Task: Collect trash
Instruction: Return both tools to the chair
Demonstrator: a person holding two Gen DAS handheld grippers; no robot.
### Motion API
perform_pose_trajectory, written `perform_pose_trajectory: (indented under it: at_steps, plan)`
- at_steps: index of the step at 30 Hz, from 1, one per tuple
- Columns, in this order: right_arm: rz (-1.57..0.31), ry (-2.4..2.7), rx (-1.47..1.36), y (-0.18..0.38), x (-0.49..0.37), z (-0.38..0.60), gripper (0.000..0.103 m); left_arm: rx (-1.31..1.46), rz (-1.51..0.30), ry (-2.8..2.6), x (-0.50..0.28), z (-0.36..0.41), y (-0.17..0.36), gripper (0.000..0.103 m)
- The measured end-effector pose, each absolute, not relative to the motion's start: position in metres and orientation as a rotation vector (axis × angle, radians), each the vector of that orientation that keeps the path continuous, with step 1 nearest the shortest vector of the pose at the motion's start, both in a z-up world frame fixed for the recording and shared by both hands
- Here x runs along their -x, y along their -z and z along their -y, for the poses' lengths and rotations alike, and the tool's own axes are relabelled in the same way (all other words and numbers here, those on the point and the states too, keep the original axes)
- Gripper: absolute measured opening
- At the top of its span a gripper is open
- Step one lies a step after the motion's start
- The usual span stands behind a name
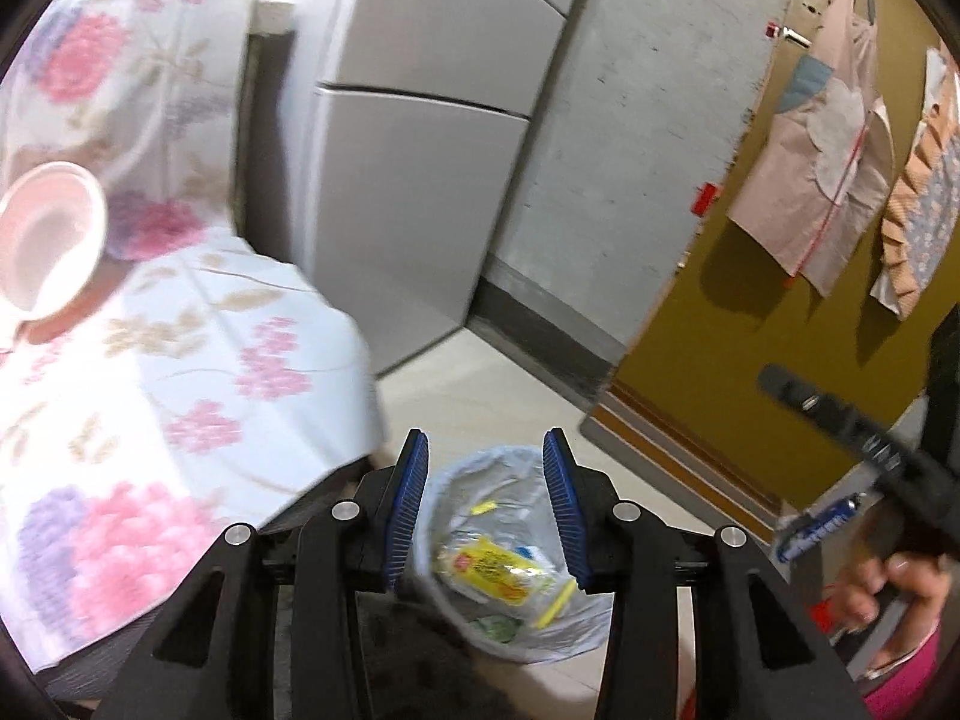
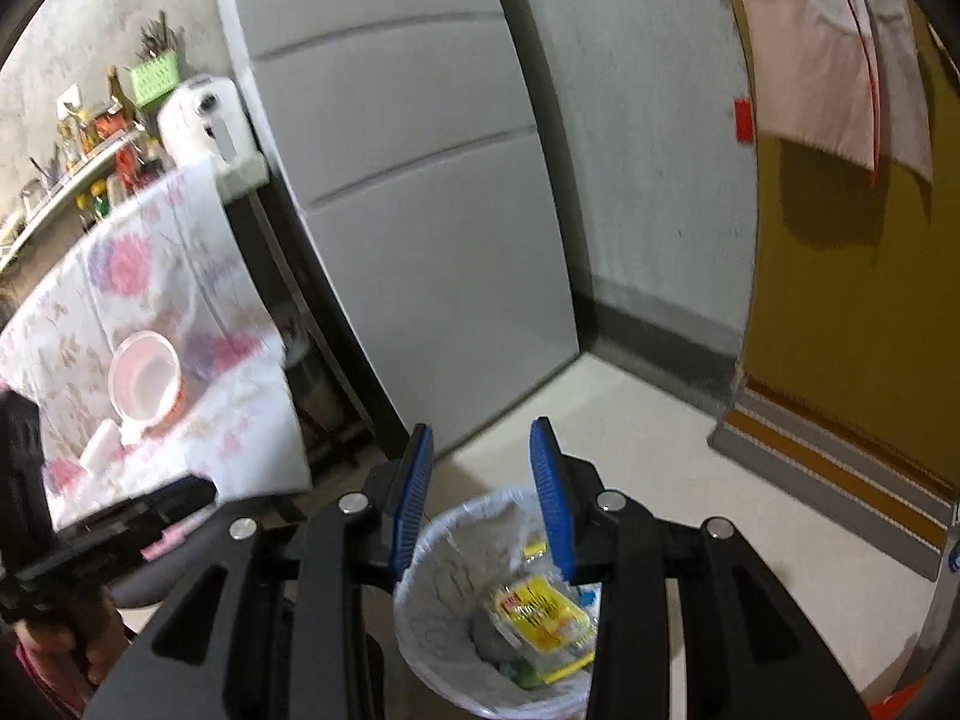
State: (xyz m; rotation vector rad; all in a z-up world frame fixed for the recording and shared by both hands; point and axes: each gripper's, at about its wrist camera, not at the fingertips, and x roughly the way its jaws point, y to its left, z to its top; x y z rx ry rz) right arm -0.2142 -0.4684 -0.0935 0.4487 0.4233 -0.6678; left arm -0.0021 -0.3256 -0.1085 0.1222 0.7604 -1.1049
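A bin lined with a pale plastic bag stands on the floor below both grippers; it also shows in the right wrist view. Yellow wrapper trash lies inside it, also seen in the right wrist view. My left gripper is open and empty above the bin. My right gripper is open and empty above the bin too. The right gripper's body shows at the right of the left wrist view, with a blue battery-like item close by it.
A table with a floral cloth stands at the left, with a pink bowl on it. A grey fridge stands behind. A yellow door with hung aprons is at the right.
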Motion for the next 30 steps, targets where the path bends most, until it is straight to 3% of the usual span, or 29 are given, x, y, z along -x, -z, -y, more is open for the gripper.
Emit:
perform_pose_trajectory:
  at_steps: [11,15,17,18,20,22,30]
  plan:
    - [-0.516,0.458,-0.313,0.084,0.145,0.403,0.034,-0.143,-0.721,0.92,-0.008,0.251,0.098,0.044]
    - [-0.553,0.39,-0.297,0.083,0.12,0.379,0.045,-0.113,-0.72,0.843,-0.022,0.215,0.097,0.06]
    - [-0.559,0.362,-0.271,0.079,0.107,0.367,0.048,-0.088,-0.718,0.804,-0.03,0.198,0.095,0.062]
    - [-0.561,0.349,-0.26,0.077,0.102,0.361,0.053,-0.075,-0.721,0.782,-0.035,0.189,0.095,0.069]
    - [-0.567,0.323,-0.246,0.074,0.092,0.354,0.061,-0.051,-0.72,0.746,-0.043,0.175,0.093,0.073]
    - [-0.568,0.294,-0.225,0.07,0.077,0.342,0.063,-0.029,-0.718,0.702,-0.053,0.158,0.092,0.079]
    - [-0.58,0.197,-0.173,0.062,0.018,0.314,0.065,0.024,-0.677,0.508,-0.096,0.097,0.079,0.083]
